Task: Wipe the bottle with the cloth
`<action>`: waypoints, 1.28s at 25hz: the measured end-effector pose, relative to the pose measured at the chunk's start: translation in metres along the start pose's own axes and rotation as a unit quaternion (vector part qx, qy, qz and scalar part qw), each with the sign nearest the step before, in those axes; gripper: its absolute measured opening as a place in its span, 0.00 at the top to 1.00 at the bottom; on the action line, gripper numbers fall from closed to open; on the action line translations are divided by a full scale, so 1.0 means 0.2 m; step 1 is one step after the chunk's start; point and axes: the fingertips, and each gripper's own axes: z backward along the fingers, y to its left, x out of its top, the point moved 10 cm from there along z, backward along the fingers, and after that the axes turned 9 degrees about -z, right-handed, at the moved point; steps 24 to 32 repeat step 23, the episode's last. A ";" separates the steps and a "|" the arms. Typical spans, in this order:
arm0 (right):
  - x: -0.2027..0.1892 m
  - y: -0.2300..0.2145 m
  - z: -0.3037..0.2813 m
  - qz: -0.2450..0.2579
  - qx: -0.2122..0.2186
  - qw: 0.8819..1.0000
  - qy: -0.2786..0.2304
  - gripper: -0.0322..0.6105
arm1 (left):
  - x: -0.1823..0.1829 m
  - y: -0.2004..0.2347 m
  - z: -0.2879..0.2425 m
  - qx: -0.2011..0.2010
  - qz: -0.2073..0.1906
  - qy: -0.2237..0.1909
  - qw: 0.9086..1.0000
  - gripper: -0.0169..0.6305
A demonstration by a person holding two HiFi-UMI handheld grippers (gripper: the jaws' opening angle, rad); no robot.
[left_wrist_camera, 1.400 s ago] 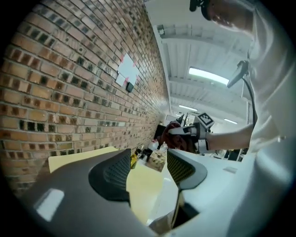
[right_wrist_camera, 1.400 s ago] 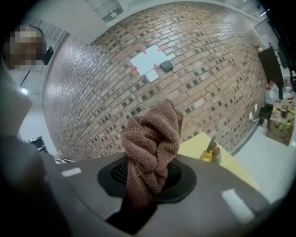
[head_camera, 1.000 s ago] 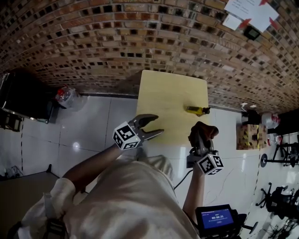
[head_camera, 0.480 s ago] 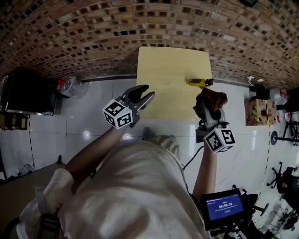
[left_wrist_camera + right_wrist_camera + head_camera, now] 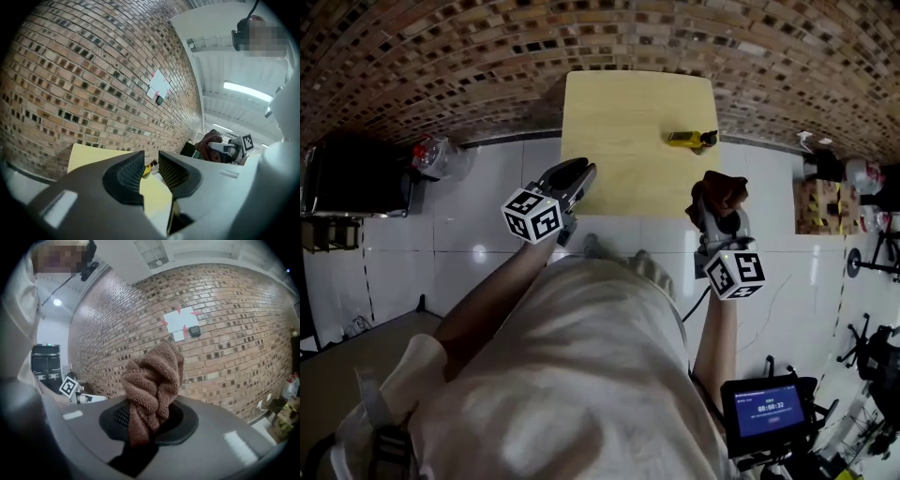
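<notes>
A small yellow bottle [image 5: 692, 139] with a dark cap lies on its side near the right edge of the pale yellow table [image 5: 619, 122]. My left gripper [image 5: 579, 171] hovers over the table's near left corner. Its jaws have just been closing and now stand almost together, with nothing between them. Through the narrow slit in the left gripper view [image 5: 151, 157] the bottle [image 5: 148, 168] shows far off. My right gripper [image 5: 719, 208] is shut on a bunched brown cloth [image 5: 719, 192], held off the table's near right corner. The cloth [image 5: 154, 380] sticks up from the right gripper [image 5: 149, 420].
A brick wall [image 5: 487, 66] runs behind the table, with papers [image 5: 180, 322] pinned on it. A black cabinet [image 5: 356, 187] and a clear bag [image 5: 434, 157] stand at the left, a wooden crate [image 5: 820, 211] at the right. A small screen [image 5: 764, 412] sits at the lower right.
The left jaws went from wide open to almost together, and that gripper rolled. The right gripper shifted sideways with the cloth still in it.
</notes>
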 end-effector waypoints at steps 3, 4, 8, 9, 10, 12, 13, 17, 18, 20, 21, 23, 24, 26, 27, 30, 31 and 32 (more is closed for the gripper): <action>-0.03 -0.09 0.08 -0.007 -0.009 1.000 0.007 0.81 | -0.04 -0.08 -0.06 0.003 0.006 0.012 1.000 0.82; -0.03 -0.12 0.10 -0.011 -0.011 1.000 0.009 0.81 | -0.05 -0.11 -0.08 0.002 0.007 0.015 1.000 0.82; -0.05 -0.18 0.11 -0.007 -0.018 1.000 0.017 0.81 | -0.10 -0.23 -0.14 -0.016 0.001 0.041 0.999 0.83; -0.05 -0.19 0.10 -0.005 -0.017 1.000 0.016 0.81 | -0.12 -0.27 -0.15 -0.026 -0.004 0.049 0.998 0.83; -0.05 -0.20 0.11 -0.005 -0.015 1.000 0.014 0.81 | -0.14 -0.31 -0.18 -0.036 -0.008 0.057 0.998 0.83; -0.03 -0.23 0.13 -0.009 -0.013 1.000 0.007 0.81 | -0.15 -0.37 -0.23 -0.050 -0.016 0.067 0.996 0.83; -0.03 -0.25 0.14 -0.011 -0.012 1.000 0.003 0.81 | -0.15 -0.40 -0.26 -0.053 -0.020 0.070 0.996 0.84; -0.03 -0.31 0.22 -0.018 -0.012 1.000 -0.004 0.81 | -0.16 -0.51 -0.35 -0.069 -0.031 0.080 0.994 0.84; -0.04 -0.33 0.24 -0.020 -0.013 1.000 -0.005 0.81 | -0.16 -0.54 -0.38 -0.074 -0.033 0.084 0.993 0.84; -0.05 -0.37 0.28 -0.025 -0.016 1.000 -0.006 0.81 | -0.18 -0.60 -0.42 -0.082 -0.038 0.091 0.992 0.84; -0.05 -0.40 0.31 -0.029 -0.019 0.999 -0.007 0.81 | -0.18 -0.63 -0.44 -0.085 -0.040 0.094 0.991 0.85; -0.06 -0.46 0.36 -0.037 -0.024 0.999 -0.006 0.81 | -0.20 -0.70 -0.49 -0.092 -0.043 0.100 0.990 0.85; -0.06 -0.46 0.36 -0.037 -0.024 0.999 -0.006 0.81 | -0.20 -0.70 -0.49 -0.092 -0.043 0.100 0.990 0.85; -0.06 -0.46 0.36 -0.037 -0.024 0.999 -0.006 0.81 | -0.20 -0.70 -0.49 -0.092 -0.043 0.100 0.990 0.85; -0.06 -0.46 0.36 -0.037 -0.024 0.999 -0.006 0.81 | -0.20 -0.70 -0.49 -0.092 -0.043 0.100 0.990 0.85; -0.06 -0.46 0.36 -0.037 -0.024 0.999 -0.006 0.81 | -0.20 -0.70 -0.49 -0.092 -0.043 0.100 0.990 0.85; -0.06 -0.46 0.36 -0.037 -0.024 0.999 -0.006 0.81 | -0.20 -0.70 -0.49 -0.092 -0.043 0.100 0.990 0.85; -0.06 -0.46 0.36 -0.037 -0.024 0.999 -0.006 0.81 | -0.20 -0.70 -0.49 -0.092 -0.043 0.100 0.990 0.85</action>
